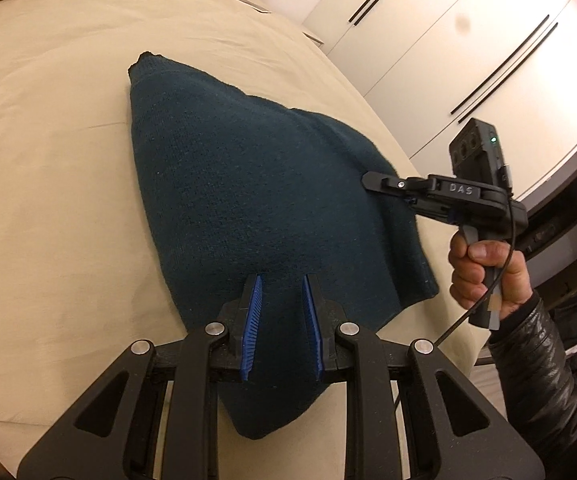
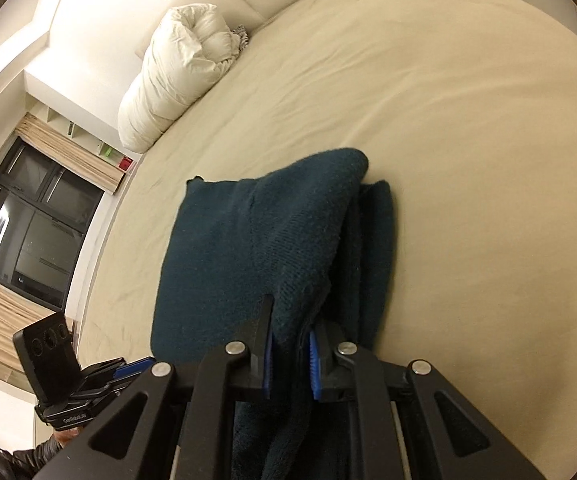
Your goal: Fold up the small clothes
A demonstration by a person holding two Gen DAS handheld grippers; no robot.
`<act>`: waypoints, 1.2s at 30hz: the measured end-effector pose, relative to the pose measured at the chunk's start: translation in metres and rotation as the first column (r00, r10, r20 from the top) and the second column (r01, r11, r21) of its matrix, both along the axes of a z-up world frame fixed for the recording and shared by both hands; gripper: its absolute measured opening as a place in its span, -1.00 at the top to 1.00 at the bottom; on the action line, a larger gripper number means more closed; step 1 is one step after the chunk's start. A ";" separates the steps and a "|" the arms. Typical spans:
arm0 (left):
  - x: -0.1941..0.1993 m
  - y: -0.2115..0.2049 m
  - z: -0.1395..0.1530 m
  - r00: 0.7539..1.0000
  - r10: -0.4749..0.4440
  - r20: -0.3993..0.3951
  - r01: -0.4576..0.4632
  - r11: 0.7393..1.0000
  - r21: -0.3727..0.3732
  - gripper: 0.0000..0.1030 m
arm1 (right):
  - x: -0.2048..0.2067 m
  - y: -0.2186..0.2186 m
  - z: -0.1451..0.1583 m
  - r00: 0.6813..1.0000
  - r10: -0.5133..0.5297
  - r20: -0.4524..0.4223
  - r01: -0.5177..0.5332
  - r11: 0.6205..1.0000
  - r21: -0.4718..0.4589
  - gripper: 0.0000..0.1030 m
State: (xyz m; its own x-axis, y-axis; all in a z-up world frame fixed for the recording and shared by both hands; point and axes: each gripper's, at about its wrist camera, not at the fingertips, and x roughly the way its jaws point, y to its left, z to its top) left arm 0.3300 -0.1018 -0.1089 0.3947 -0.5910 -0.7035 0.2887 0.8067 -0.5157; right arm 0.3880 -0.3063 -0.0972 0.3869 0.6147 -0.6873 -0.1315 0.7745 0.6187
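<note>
A dark teal knitted garment (image 1: pixel 244 184) lies partly folded on the beige bed sheet (image 1: pixel 48 160). Its near edge is lifted off the sheet and passes between the blue pads of my left gripper (image 1: pixel 281 280), which is shut on it. In the right wrist view the same garment (image 2: pixel 224 248) shows a raised fold bunched up toward my right gripper (image 2: pixel 292 316), which is shut on that fold. From the left wrist view, the right gripper (image 1: pixel 372 181) is at the garment's right edge, held by a hand (image 1: pixel 484 272) in a black sleeve.
A rolled white duvet (image 2: pixel 176 72) lies at the head of the bed. White wardrobe doors (image 1: pixel 448 40) stand beyond the bed's right edge. A dark window (image 2: pixel 28 220) is on the other side. Small papers (image 1: pixel 252 4) lie on the far part of the sheet.
</note>
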 end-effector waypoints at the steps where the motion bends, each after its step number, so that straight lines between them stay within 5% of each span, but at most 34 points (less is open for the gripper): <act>1: -0.001 0.001 0.000 1.000 0.000 0.000 0.000 1.000 0.001 0.61 | 0.000 0.002 -0.001 1.000 0.007 -0.005 -0.008 1.000 -0.014 0.71; 5: -0.003 -0.015 -0.007 1.000 -0.005 -0.012 0.005 1.000 0.028 0.61 | 0.006 0.001 -0.014 0.999 0.014 -0.044 -0.015 1.000 -0.027 0.69; 8: -0.009 -0.020 -0.016 1.000 -0.020 -0.018 0.021 0.998 0.059 0.61 | 0.000 -0.012 -0.030 0.994 -0.057 -0.093 0.063 0.996 0.064 0.61; 14: -0.015 0.000 -0.005 1.000 0.028 -0.004 -0.028 0.999 0.022 0.61 | -0.044 -0.001 -0.001 0.997 -0.049 -0.053 0.052 0.997 0.055 -0.04; 18: -0.016 -0.003 -0.012 1.000 0.011 -0.021 -0.010 0.999 0.052 0.61 | -0.064 0.001 -0.006 0.999 -0.026 -0.046 0.025 1.000 -0.018 0.09; 20: -0.015 -0.003 -0.014 1.000 0.005 -0.023 -0.003 0.998 0.061 0.61 | -0.068 -0.017 -0.023 0.996 -0.058 -0.074 0.058 0.998 0.001 0.67; 23: -0.020 0.001 -0.012 1.000 0.009 -0.028 -0.008 0.999 0.045 0.61 | -0.077 -0.047 -0.034 0.987 -0.126 -0.098 0.136 0.986 0.094 0.69; 24: -0.021 0.004 -0.009 1.000 0.018 -0.021 -0.017 0.999 0.041 0.61 | -0.081 -0.050 -0.030 0.987 -0.137 -0.087 0.144 0.987 0.074 0.46; 25: -0.023 0.010 -0.004 0.999 0.034 -0.003 -0.034 0.998 0.044 0.61 | -0.086 -0.053 -0.026 0.984 -0.159 -0.075 0.161 0.987 0.027 0.01; 31: -0.008 0.048 0.004 0.989 0.146 -0.011 -0.146 0.989 -0.015 0.61 | -0.087 -0.072 -0.006 0.976 -0.214 -0.039 0.216 0.972 0.090 -0.22; 36: 0.011 0.057 0.003 0.989 0.138 -0.059 -0.141 0.989 -0.049 0.51 | -0.055 -0.057 -0.008 0.984 -0.168 -0.061 0.177 0.968 0.181 -0.34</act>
State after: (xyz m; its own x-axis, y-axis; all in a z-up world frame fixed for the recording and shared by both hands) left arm 0.3409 -0.0447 -0.1061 0.4374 -0.5699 -0.6956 0.1447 0.8081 -0.5711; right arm 0.3328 -0.3629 -0.1056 0.4699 0.6592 -0.5871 0.0249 0.6549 0.7553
